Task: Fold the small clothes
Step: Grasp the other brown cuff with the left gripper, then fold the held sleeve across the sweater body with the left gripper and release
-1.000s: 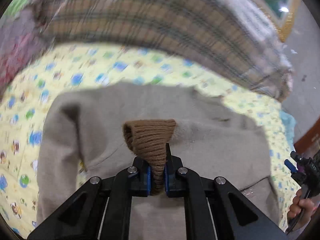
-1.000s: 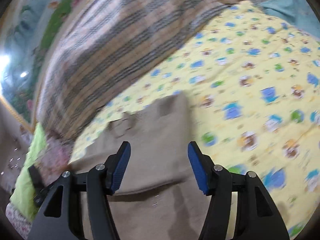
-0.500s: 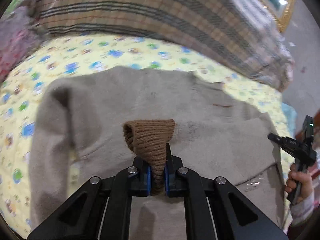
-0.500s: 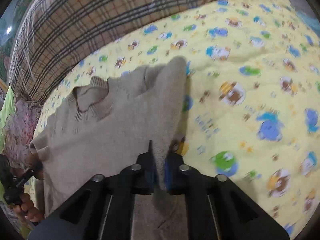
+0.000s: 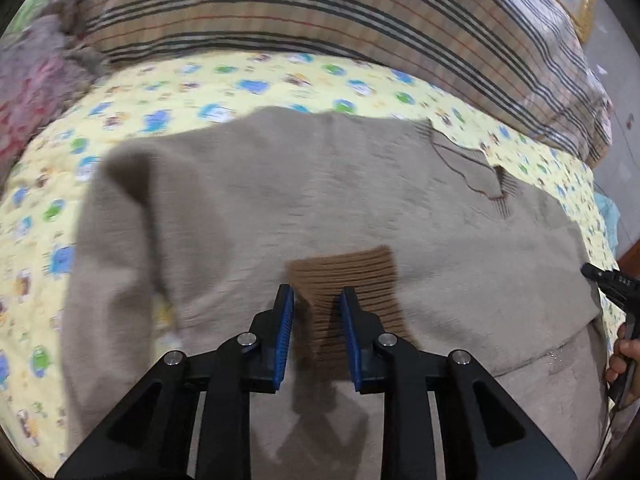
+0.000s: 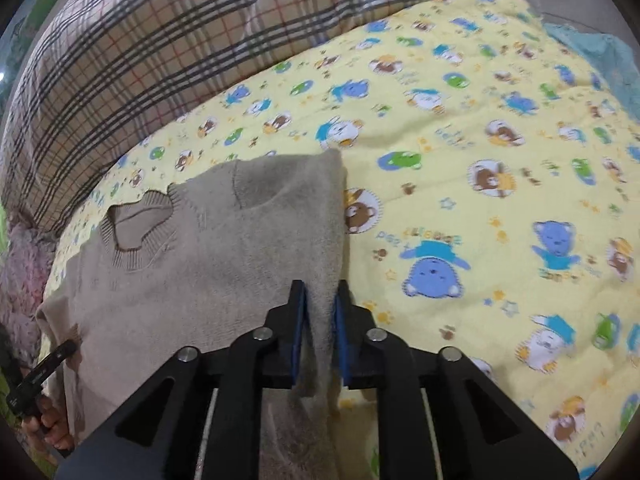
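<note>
A beige knit sweater (image 5: pixel 320 184) lies spread on the bed, its ribbed neckline (image 6: pixel 136 232) toward the plaid blanket. Its brown ribbed cuff (image 5: pixel 360 268) lies flat on the sweater's body, the sleeve folded inward. My left gripper (image 5: pixel 316 290) straddles that cuff; its jaws are opening and the blue pads stand clear of the knit. My right gripper (image 6: pixel 320 284) is at the sweater's right side edge (image 6: pixel 332 216). A raised fold of beige fabric fills the narrow gap between its pads, and its jaws are opening.
The bed sheet (image 6: pixel 480 160) is yellow with cartoon animals. A plaid blanket (image 5: pixel 320 20) is heaped along the far side, with a pink fuzzy cloth (image 5: pixel 28 80) at the left. A teal cloth (image 6: pixel 592 52) lies at the far right corner.
My left gripper held the brown cuff upright, then sank and let it go flat on the sweater. My right gripper was wide open, then closed on the sweater's side edge and moved lower.
</note>
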Demonstrator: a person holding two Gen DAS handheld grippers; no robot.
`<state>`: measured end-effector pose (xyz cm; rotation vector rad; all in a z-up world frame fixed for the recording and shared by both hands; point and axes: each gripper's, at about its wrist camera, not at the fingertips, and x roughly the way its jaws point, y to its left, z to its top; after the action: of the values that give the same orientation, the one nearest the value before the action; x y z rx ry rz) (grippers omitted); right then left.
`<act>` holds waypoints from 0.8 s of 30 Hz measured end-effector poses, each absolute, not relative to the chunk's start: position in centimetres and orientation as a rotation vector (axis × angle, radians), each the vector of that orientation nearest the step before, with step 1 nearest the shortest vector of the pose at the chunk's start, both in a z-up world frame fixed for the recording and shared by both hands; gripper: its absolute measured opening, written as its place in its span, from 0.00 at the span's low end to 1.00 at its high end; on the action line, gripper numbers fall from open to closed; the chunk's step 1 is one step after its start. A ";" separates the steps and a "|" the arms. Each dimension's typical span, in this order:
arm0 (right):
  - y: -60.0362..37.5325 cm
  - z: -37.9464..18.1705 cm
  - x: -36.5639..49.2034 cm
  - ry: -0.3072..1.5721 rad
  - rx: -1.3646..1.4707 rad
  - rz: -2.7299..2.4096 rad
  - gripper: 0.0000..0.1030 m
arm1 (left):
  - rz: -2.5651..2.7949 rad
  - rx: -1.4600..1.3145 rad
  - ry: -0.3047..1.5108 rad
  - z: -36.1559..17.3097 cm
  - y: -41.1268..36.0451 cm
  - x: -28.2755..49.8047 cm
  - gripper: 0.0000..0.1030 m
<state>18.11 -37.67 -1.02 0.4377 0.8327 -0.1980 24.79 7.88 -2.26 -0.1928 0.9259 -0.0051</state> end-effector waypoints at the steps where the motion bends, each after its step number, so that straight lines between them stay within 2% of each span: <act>1: -37.6 -0.7 17.6 0.820 0.447 -0.197 0.16 | 0.002 -0.196 0.920 -1.9 8.2 24.3 0.22; 4: -36.6 0.7 16.3 0.775 0.467 -0.180 0.20 | 0.008 -0.199 0.913 -0.8 8.8 22.5 0.24; 11: -30.1 2.7 12.6 0.752 0.462 -0.009 0.36 | 0.055 -0.256 0.907 0.7 11.0 15.6 0.57; 13: -27.7 2.7 11.7 0.762 0.451 0.045 0.44 | 0.083 -0.273 0.895 0.9 12.1 12.5 0.61; 18: -23.1 1.9 9.4 0.802 0.427 0.150 0.49 | 0.159 -0.263 0.898 0.8 16.0 6.8 0.68; 24: -19.8 0.3 7.4 0.846 0.455 0.189 0.50 | 0.187 -0.372 0.960 -1.2 21.0 4.6 0.73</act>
<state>7.43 -19.79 0.35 0.4555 0.8461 0.1887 4.59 21.03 -1.20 -0.3717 0.9605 0.1870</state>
